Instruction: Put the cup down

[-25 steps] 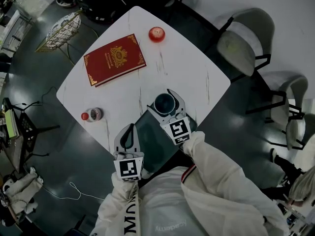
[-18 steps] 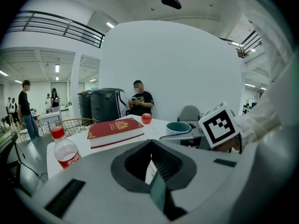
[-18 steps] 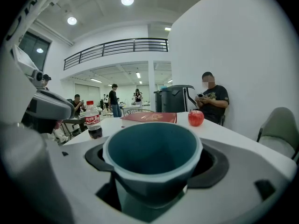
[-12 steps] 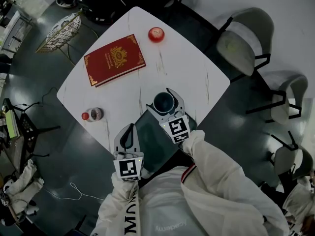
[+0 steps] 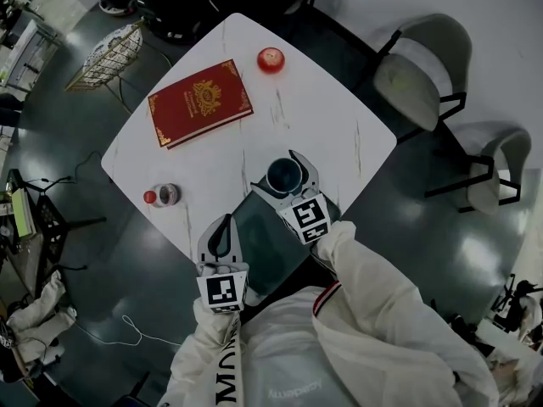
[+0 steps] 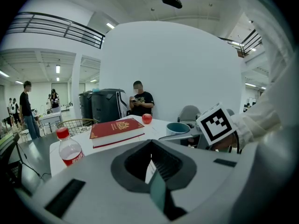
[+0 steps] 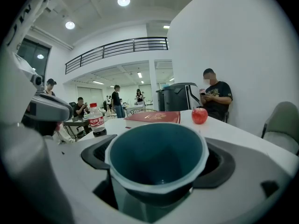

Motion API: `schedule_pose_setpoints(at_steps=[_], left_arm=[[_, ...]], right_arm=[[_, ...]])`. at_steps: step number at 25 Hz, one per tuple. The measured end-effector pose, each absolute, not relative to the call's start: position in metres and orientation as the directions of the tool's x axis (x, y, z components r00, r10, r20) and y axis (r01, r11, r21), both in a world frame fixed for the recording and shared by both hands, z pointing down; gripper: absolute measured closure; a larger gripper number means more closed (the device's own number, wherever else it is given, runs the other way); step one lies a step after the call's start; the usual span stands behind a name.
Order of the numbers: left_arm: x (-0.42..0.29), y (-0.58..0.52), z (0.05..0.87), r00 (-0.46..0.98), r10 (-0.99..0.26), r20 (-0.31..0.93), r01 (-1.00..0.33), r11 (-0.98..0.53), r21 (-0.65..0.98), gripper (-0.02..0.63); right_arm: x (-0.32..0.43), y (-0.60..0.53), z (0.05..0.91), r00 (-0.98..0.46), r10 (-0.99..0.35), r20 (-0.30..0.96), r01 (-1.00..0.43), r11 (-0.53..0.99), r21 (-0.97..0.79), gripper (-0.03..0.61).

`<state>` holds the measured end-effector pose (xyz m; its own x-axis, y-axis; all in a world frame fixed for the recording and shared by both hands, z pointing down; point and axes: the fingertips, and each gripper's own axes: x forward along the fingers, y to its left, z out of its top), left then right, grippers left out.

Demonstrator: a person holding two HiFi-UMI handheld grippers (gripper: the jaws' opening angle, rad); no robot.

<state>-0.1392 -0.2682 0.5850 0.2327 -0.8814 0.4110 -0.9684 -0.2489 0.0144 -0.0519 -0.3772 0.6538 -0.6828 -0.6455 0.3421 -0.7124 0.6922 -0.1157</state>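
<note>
Teal plastic cup (image 5: 283,176) stood upright in head view, towards the near edge of the white marbled table (image 5: 339,125) and between the jaws of the right gripper (image 5: 278,173); those jaws were opening, spread wide either side of it; left gripper (image 5: 222,227) sat lower left, well apart from the cup, jaws narrow; dark rectangular pad (image 5: 267,248) lay between the two grippers; red hardcover book with gold emblem (image 5: 199,103), red apple (image 5: 271,59) and clear red-capped bottle (image 5: 161,196) lay further out.

Left gripper view: jaws together, nothing gripped; cup showed right of centre, beside the right gripper's marker cube; seated person in black shirt (image 6: 140,101) was behind the table.

Right gripper view: cup filled the middle, mouth up; dark gaps showed between its wall and each jaw; apple, book and bottle stood beyond.
</note>
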Motion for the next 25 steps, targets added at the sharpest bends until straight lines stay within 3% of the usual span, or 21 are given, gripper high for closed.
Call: schedule_pose_setpoints(at_steps=[25], left_arm=[[-0.137,-0.196,0.563,0.298,-0.870,0.393,-0.950,-0.310,0.034,0.601]], right_arm=[[-0.010,-0.316,0.626,-0.565,-0.734,0.376,-0.812,0.576,-0.097,0.091]])
